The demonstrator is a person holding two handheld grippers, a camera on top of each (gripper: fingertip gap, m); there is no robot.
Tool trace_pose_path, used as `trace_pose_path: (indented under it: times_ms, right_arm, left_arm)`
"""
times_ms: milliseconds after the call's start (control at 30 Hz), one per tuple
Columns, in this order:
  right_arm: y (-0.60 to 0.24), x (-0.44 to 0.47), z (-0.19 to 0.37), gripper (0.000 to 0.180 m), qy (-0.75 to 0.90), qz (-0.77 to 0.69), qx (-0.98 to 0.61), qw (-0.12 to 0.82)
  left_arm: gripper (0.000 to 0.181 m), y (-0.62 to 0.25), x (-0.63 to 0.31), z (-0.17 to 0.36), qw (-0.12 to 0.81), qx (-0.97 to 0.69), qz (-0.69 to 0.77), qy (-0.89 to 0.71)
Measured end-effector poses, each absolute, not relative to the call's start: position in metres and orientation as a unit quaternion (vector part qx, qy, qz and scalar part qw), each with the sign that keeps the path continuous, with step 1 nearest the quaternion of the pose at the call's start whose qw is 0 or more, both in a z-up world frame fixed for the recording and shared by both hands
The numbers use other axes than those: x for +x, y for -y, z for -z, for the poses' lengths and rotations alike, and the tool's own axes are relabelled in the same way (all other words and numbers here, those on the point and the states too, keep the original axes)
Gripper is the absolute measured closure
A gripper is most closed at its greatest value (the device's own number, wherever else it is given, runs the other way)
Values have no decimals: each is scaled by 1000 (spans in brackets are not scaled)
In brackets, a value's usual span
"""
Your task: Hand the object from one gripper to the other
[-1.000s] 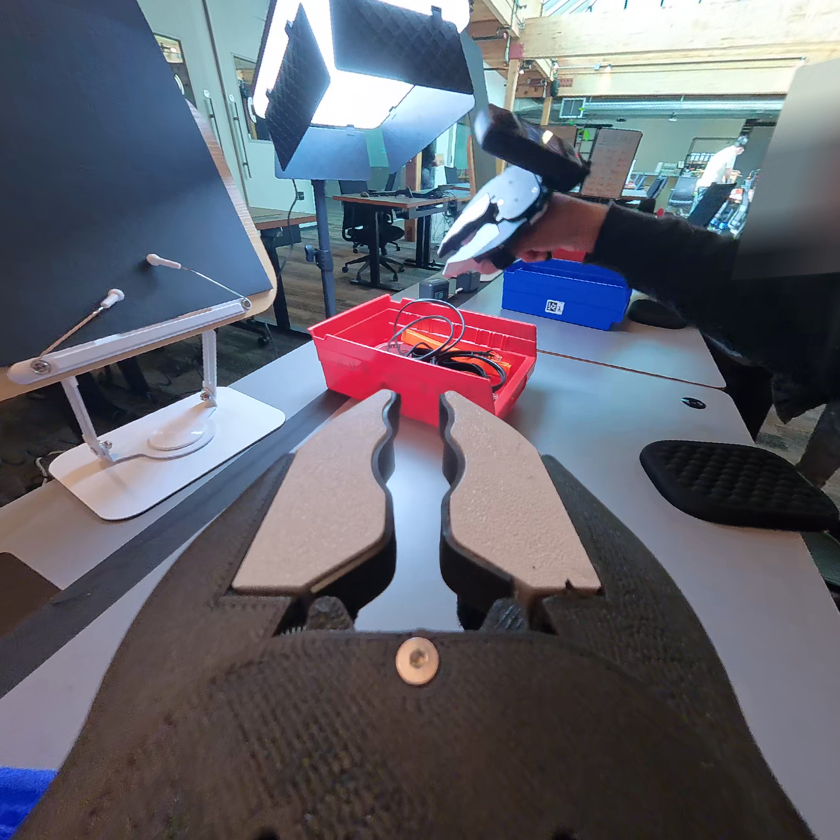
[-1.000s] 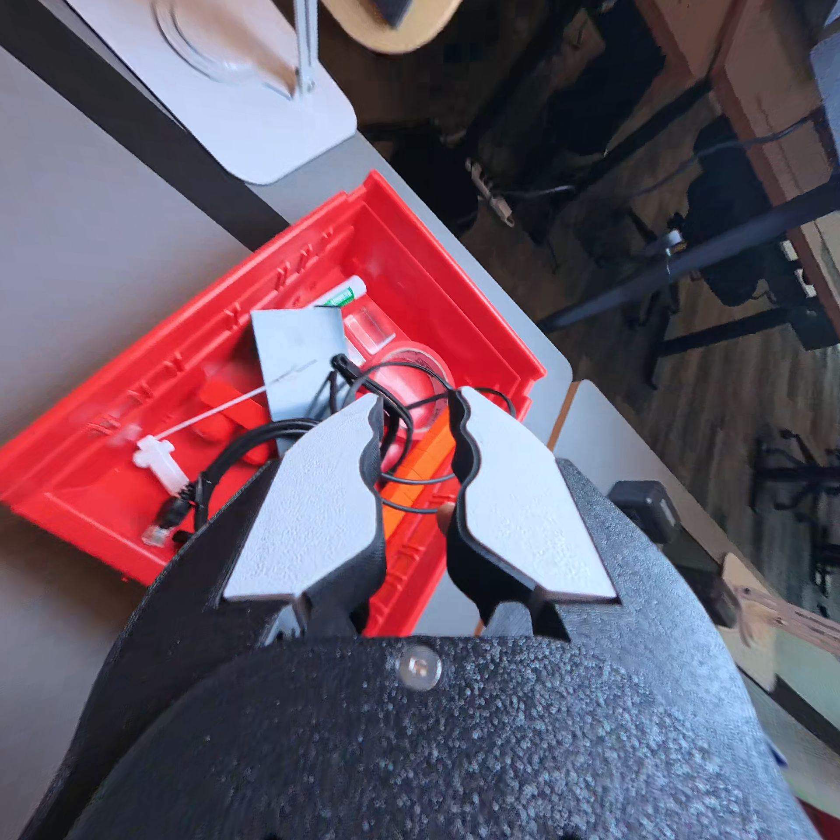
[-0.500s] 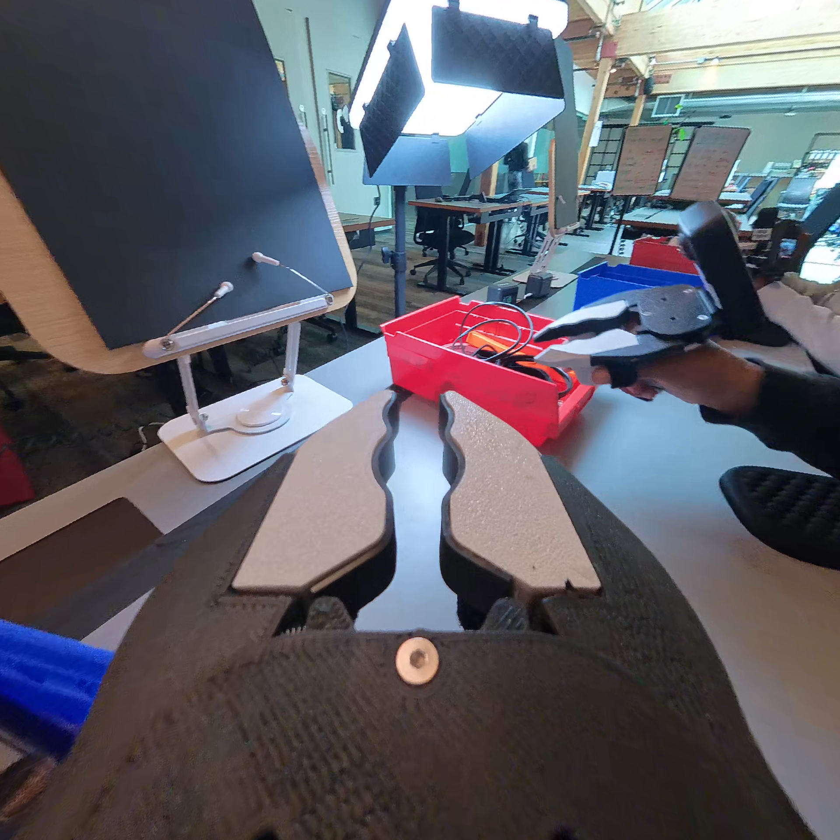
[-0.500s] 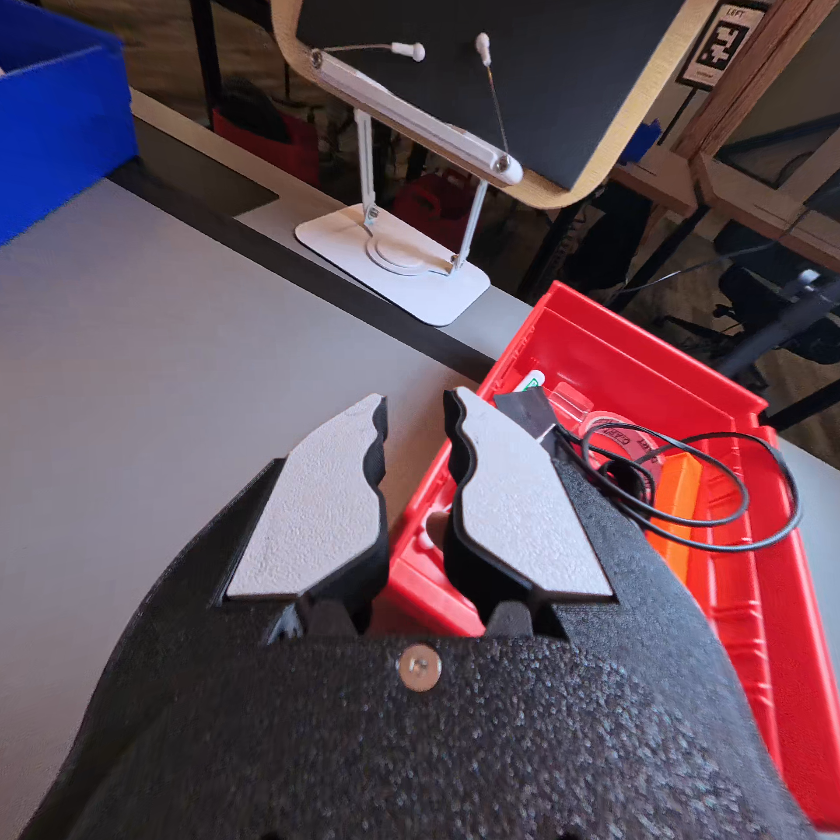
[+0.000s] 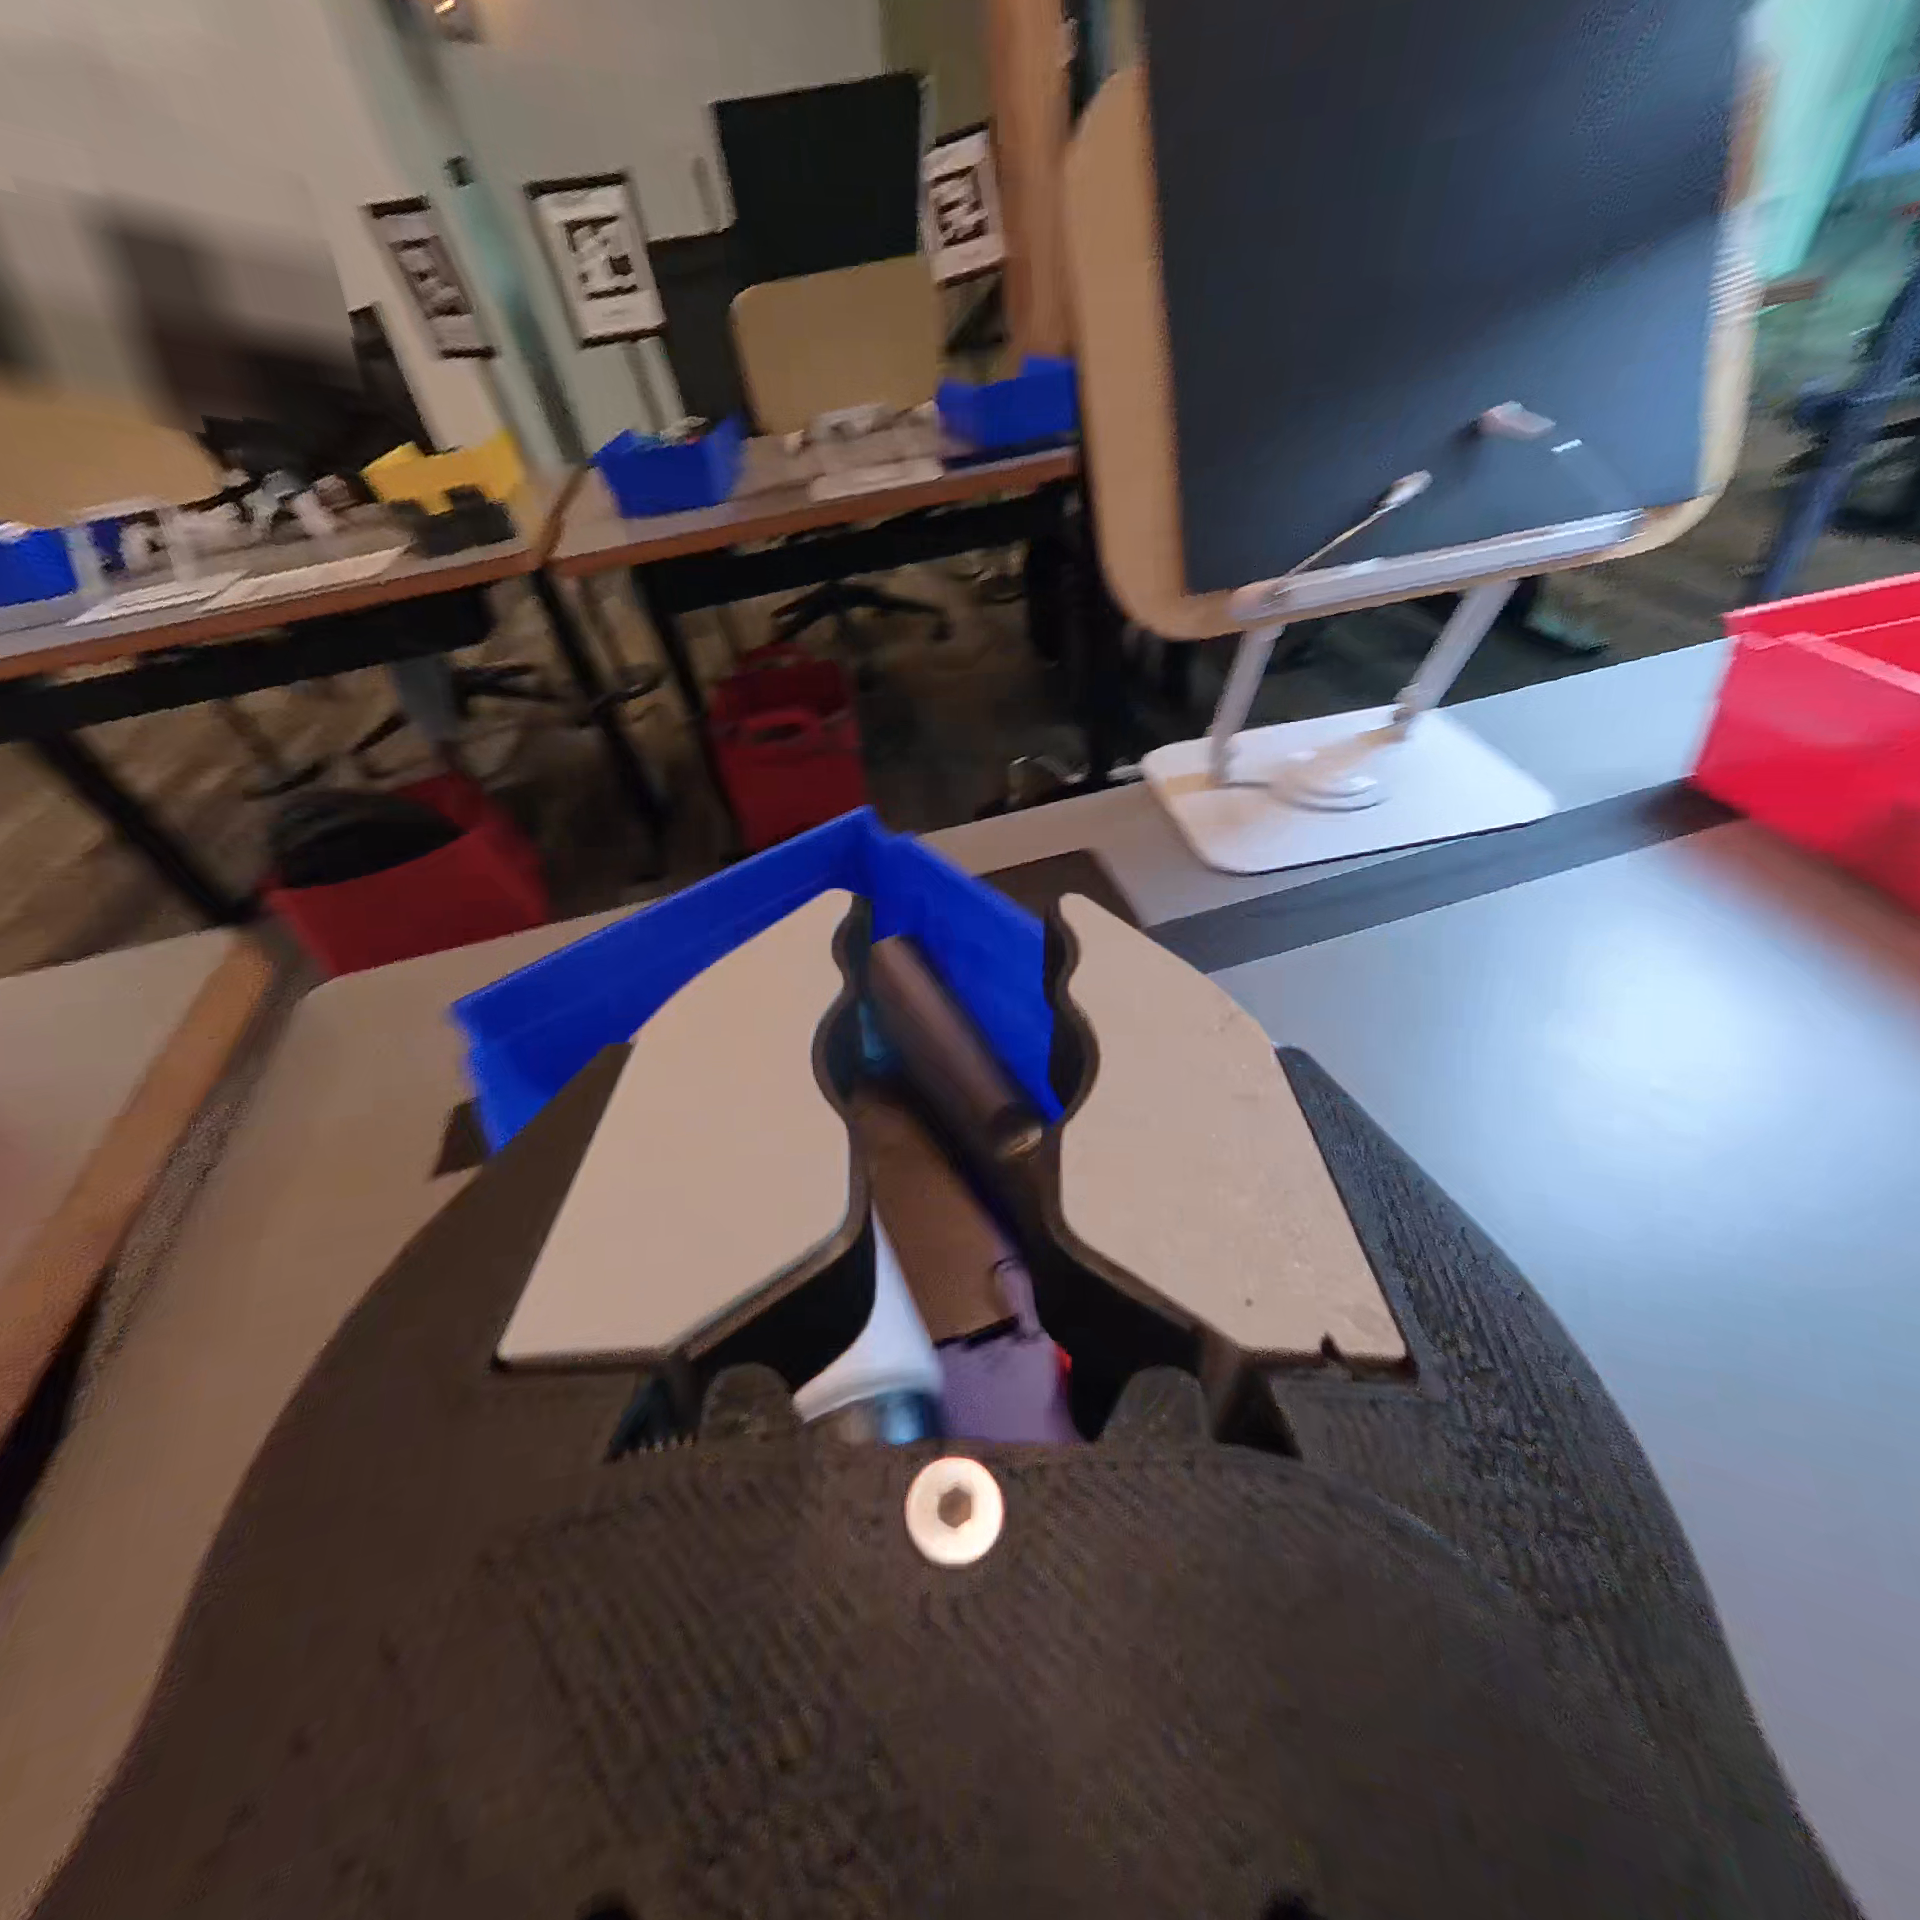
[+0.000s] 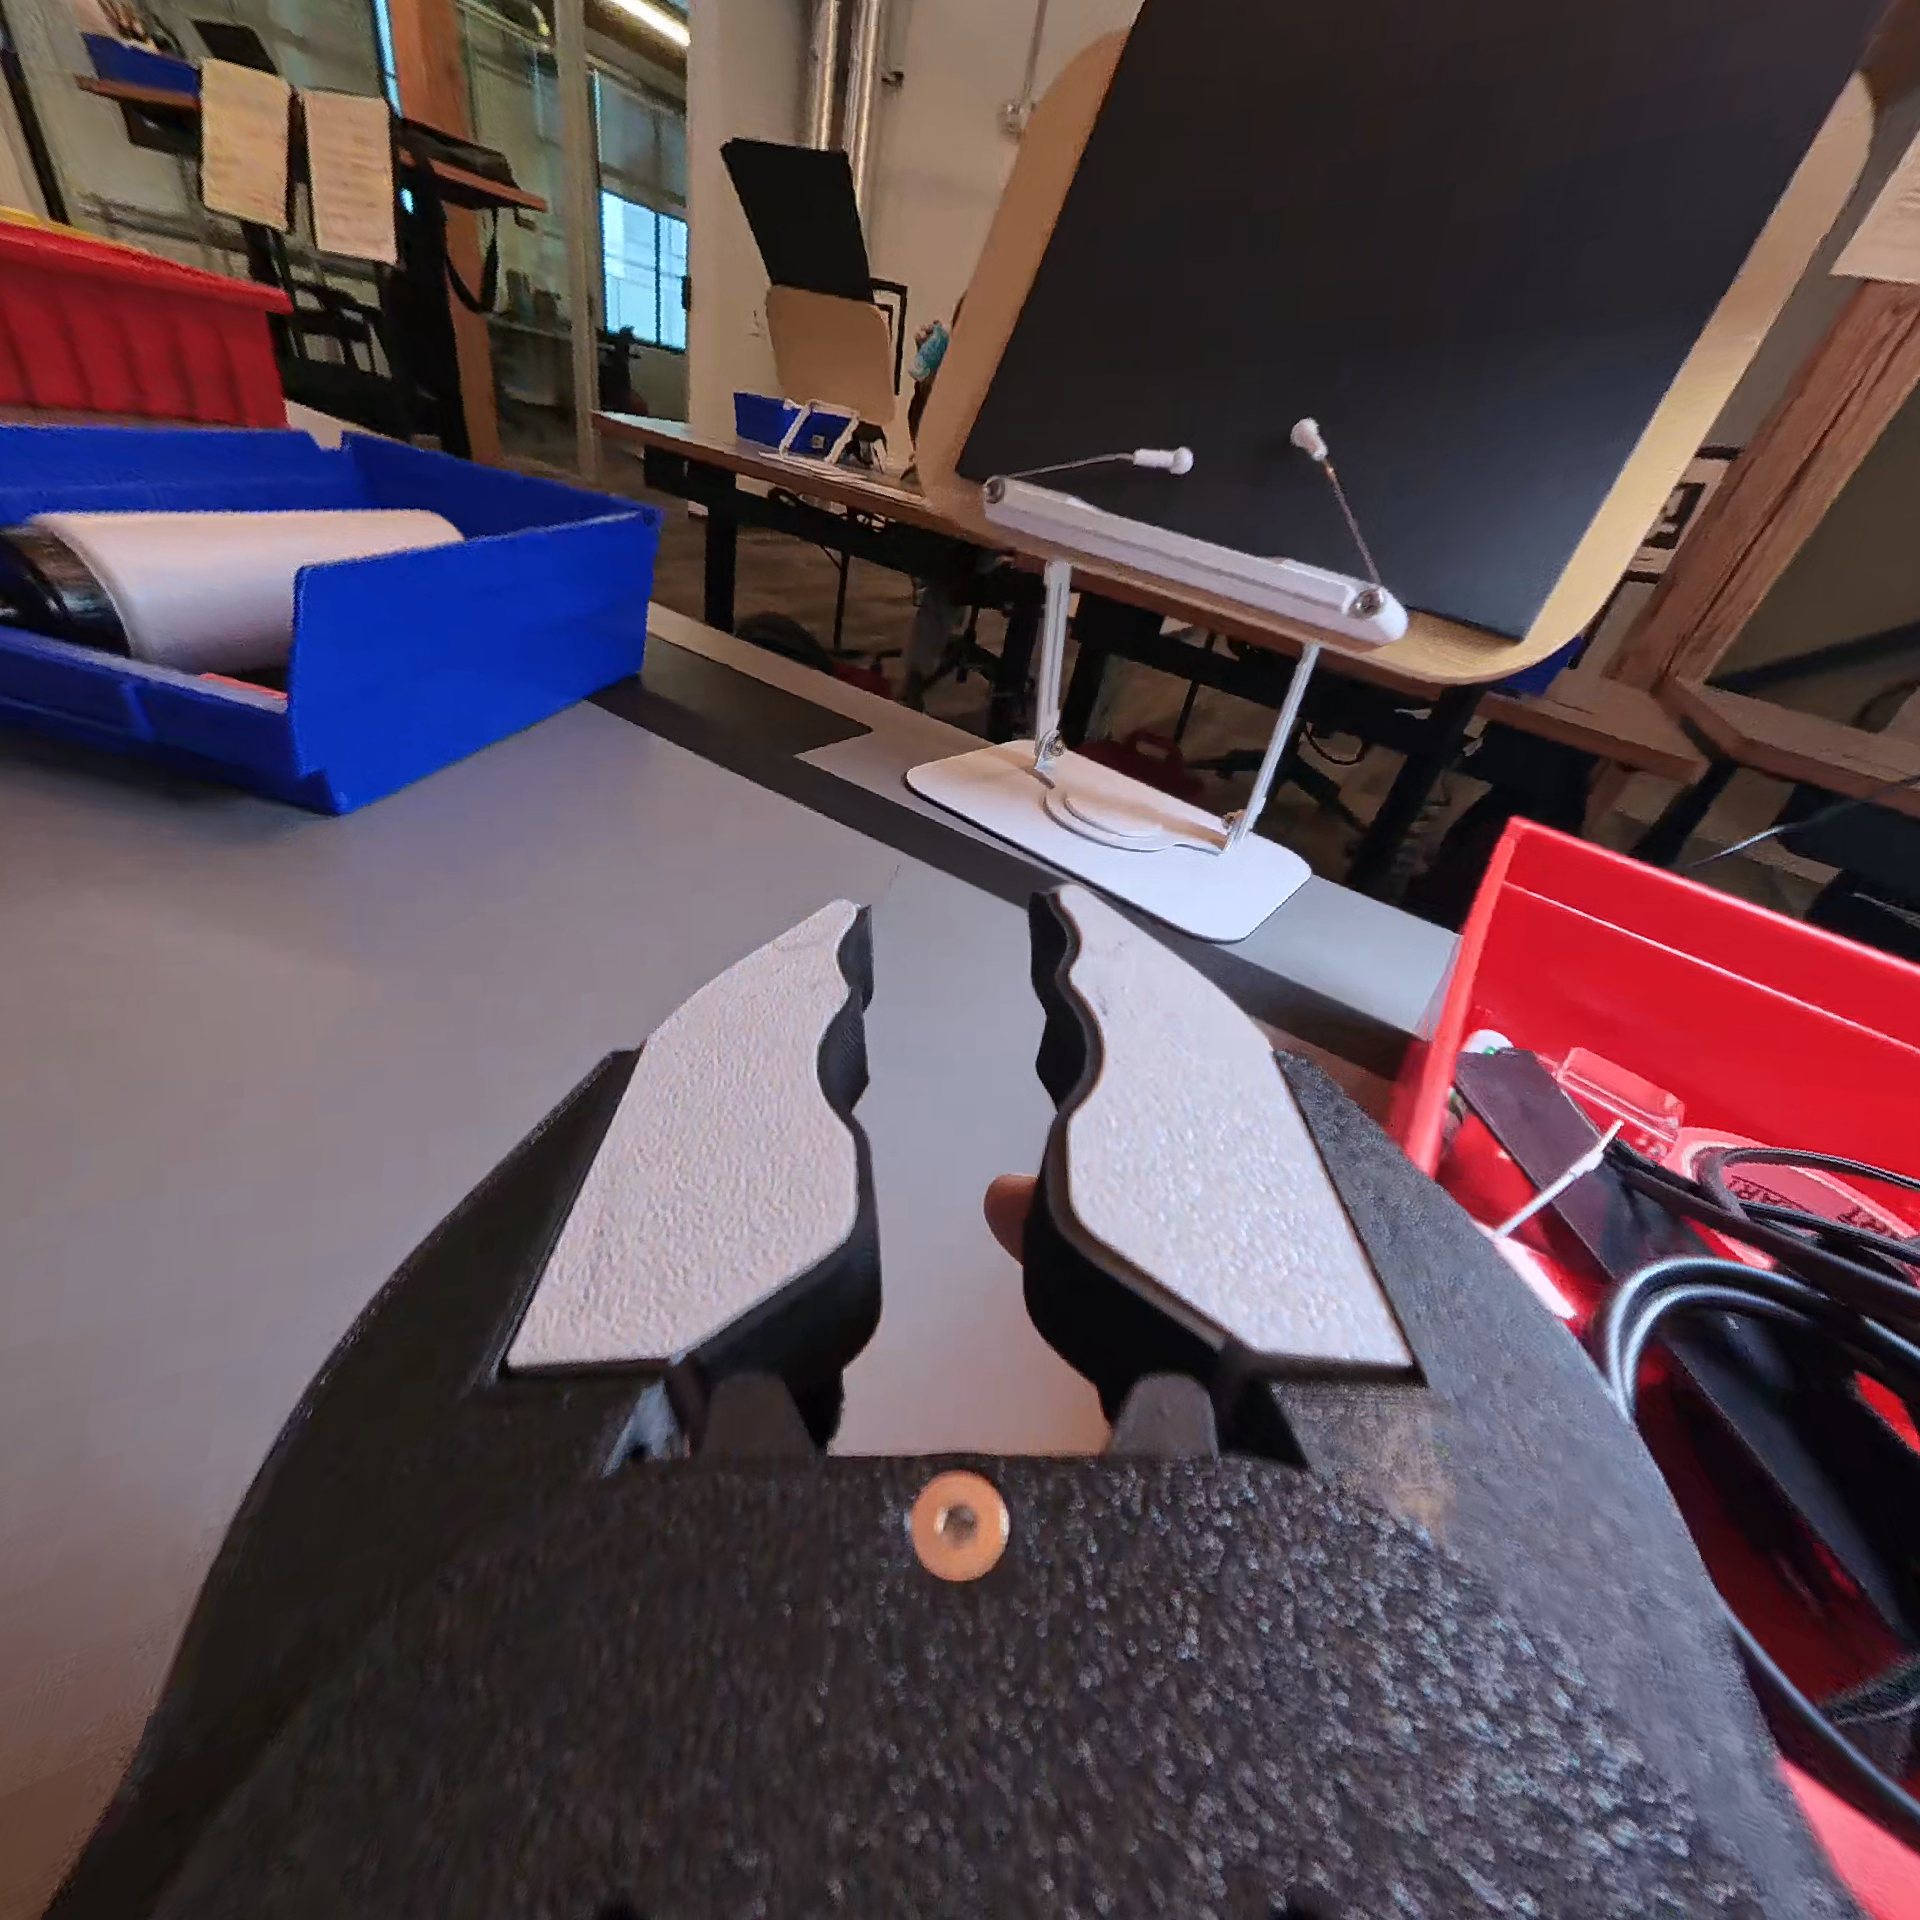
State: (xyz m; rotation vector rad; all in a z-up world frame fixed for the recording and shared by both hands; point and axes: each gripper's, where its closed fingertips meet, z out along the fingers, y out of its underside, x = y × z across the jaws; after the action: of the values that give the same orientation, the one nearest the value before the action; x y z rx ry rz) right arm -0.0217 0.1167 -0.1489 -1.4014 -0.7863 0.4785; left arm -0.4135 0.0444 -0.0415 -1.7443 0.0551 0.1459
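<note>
Behind me is an open workroom with other tables carrying blue and yellow bins, and in front is a grey counter (image 6: 312, 987) with a dark strip along its far edge. On that strip side stands a white stand (image 6: 1143, 821) holding a big black board (image 6: 1403, 291). My left gripper (image 5: 956, 920) hangs over the blue bin (image 5: 665, 966), its jaws apart with nothing between them; through the gap I see a dark cylinder (image 5: 940, 1039) lying in the bin, and nearer me a white tube (image 5: 883, 1340) and something purple that I cannot name. My own jaws hide most of the bin floor. My right gripper (image 6: 951, 914) is over bare counter, jaws also apart and empty. Only the right wrist view shows the blue bin from the side, with a white roll (image 6: 208, 582) inside, and the inside of the red bin (image 6: 1662, 977) with its black cables (image 6: 1766, 1309). In the left view the red bin shows only a corner.
</note>
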Motion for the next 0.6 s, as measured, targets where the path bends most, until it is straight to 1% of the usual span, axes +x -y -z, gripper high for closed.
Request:
trace_pose_path:
  times_ms: [67, 200, 400, 600]
  right_arm:
    - [-116, -25, 156, 153, 365, -198, -621, 665]
    - [-111, -31, 161, 156, 384, -200, -615, 659]
    - [-107, -34, 165, 159, 397, -202, -612, 654]
    - [-102, -37, 166, 160, 406, -204, -605, 654]
  left_arm:
    - [144, -40, -437, 55, 610, -786, -99, 2]
    - [127, -46, -456, 94, 530, -837, -138, 19]
    - [122, -57, -461, 149, 423, -887, -183, 6]
    - [122, -61, -461, 183, 363, -911, -195, -5]
